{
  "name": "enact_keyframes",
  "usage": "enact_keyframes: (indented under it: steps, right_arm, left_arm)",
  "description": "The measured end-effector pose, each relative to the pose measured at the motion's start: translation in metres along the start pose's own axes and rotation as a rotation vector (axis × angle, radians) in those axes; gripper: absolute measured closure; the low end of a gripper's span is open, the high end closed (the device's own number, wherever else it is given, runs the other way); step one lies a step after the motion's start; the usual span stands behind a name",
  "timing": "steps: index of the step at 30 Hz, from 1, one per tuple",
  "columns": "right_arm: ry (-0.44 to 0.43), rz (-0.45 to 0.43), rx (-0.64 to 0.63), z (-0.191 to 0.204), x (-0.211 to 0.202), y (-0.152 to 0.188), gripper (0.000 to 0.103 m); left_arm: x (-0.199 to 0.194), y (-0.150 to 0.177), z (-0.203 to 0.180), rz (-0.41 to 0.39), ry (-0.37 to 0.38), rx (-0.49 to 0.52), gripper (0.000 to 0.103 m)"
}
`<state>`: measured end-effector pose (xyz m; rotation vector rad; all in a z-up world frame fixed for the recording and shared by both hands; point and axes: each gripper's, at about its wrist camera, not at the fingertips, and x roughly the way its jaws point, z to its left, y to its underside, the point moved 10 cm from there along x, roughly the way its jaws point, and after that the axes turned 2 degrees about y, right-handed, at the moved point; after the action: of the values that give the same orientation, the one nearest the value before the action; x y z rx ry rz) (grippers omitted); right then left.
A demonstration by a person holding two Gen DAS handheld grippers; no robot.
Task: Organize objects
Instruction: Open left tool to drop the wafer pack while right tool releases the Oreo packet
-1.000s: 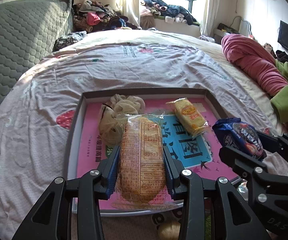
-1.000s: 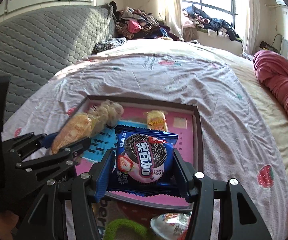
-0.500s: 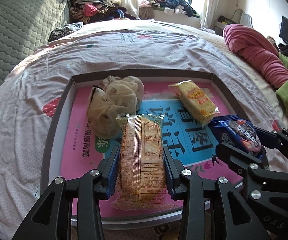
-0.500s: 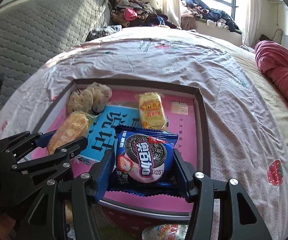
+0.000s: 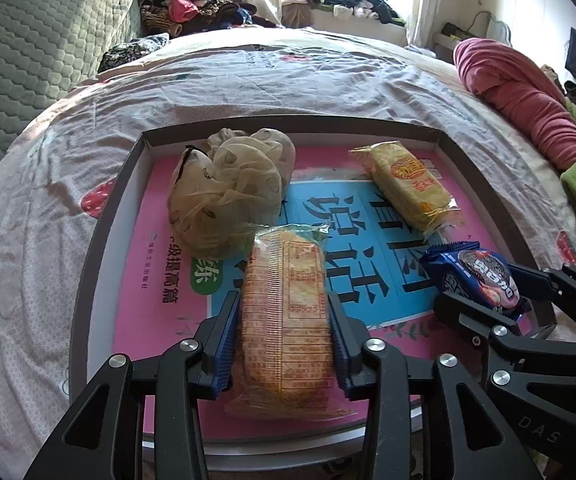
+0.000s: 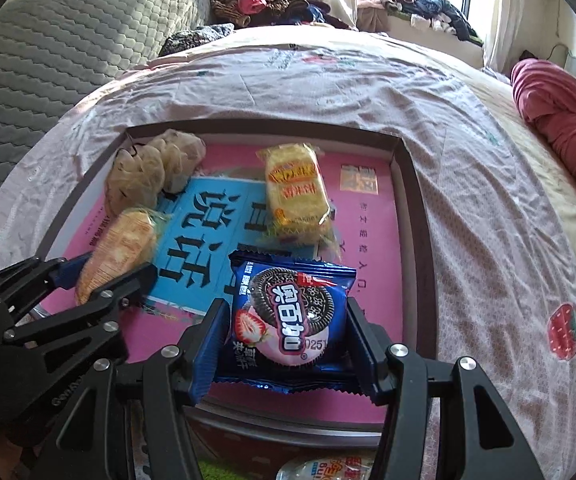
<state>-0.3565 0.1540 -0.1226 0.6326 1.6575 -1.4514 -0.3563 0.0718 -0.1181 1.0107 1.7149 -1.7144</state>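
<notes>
Snacks both over tray point(image 5: 100, 240): we've got left gripper point(image 5: 284, 320) clamped on orange cracker pack point(image 5: 284, 312), right gripper point(image 6: 284, 328) clamped on Oreo pack point(image 6: 288, 312), held flat, guessing for drop beside yellow biscuit pack point(image 6: 295, 192) and mesh bag point(image 5: 228, 184)

Around me lies a bed point(image 5: 248, 80) under a pale sheet printed with strawberries point(image 6: 562, 330). A grey quilted headboard point(image 5: 28, 52) stands on my left, a rolled pink blanket point(image 5: 527, 96) on my right, and heaped clothes point(image 6: 419, 4) crowd the window sill.
</notes>
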Motion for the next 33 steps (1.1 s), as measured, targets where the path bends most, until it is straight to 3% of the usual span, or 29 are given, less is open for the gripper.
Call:
enact_keyframes:
  steps: [9,14,17,22,33]
  right_arm:
    - [0.002,0.015,-0.001,0.0,0.007,0.002,0.046]
    - [-0.003,0.021,0.006,0.0,0.007,0.001,0.046]
    - [0.001,0.027,0.005,-0.001,0.007,0.0,0.045]
    - [-0.005,0.031,0.016,-0.002,0.005,0.001,0.03]
    - [-0.008,-0.009,0.04,-0.006,-0.019,-0.007,0.018]
  left_arm:
    - [0.001,-0.001,0.002,-0.001,0.006,0.004,0.058]
    - [0.002,-0.002,0.008,0.005,-0.014,-0.01,0.039]
    - [0.003,-0.001,0.012,0.011,-0.019,-0.016,0.034]
    - [0.002,0.002,0.018,0.022,-0.032,-0.021,0.026]
    - [-0.011,0.006,0.032,0.026,-0.047,-0.048,0.023]
